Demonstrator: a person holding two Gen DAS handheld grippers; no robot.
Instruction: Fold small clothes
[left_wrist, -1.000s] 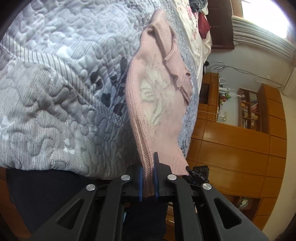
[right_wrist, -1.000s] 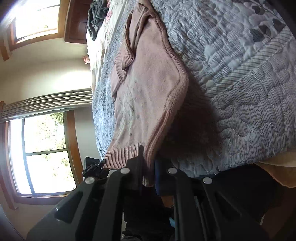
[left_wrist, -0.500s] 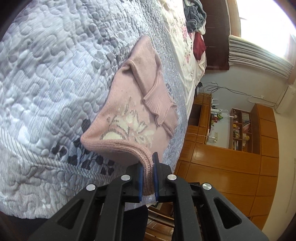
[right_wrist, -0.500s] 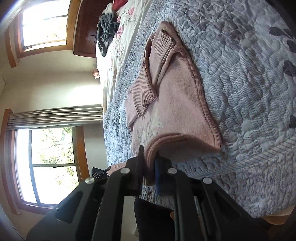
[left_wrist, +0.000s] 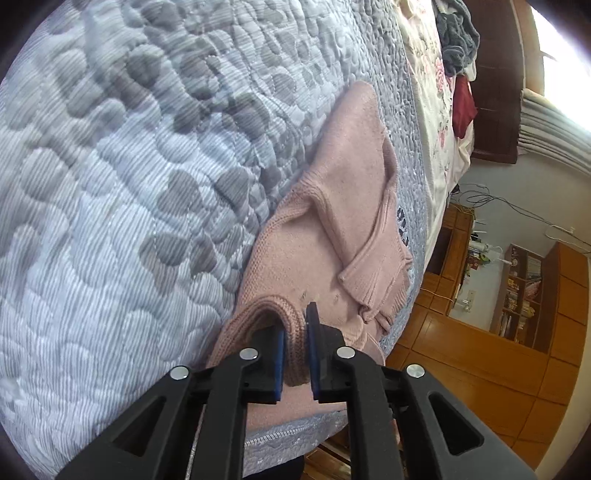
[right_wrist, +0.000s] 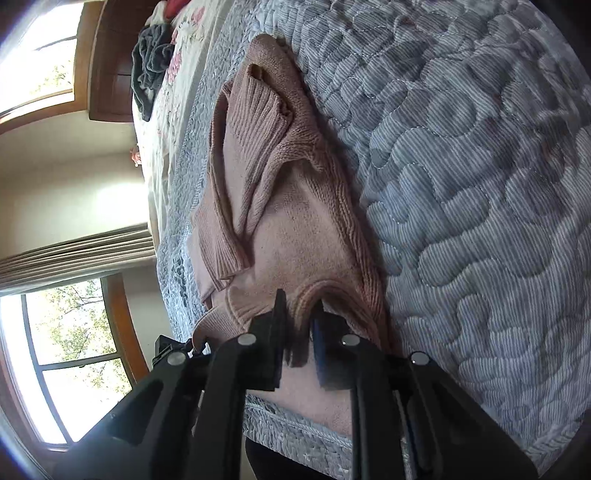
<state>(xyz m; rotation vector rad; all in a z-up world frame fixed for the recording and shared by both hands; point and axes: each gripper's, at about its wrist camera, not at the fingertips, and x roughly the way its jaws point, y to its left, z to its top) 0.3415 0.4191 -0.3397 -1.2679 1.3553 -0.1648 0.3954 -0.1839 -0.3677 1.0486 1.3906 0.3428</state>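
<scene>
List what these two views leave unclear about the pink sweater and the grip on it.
- Sweater front pattern: both views, folded under.
- Hem beneath left gripper: left view, fingers cover it.
- Right gripper pad contact: right view, dark shadow.
- Far sleeve end: right view, tucked behind the collar.

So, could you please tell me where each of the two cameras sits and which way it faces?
Left wrist view: sits on the left tongs, looking along them over the pink sweater and quilt toward wooden cabinets; only the black fingers show.
Right wrist view: sits on the right tongs, looking across the sweater toward the window; again only fingers show.
Shared: both show the sweater's ribbed hem clamped, the quilt, and the grey clothes.
</scene>
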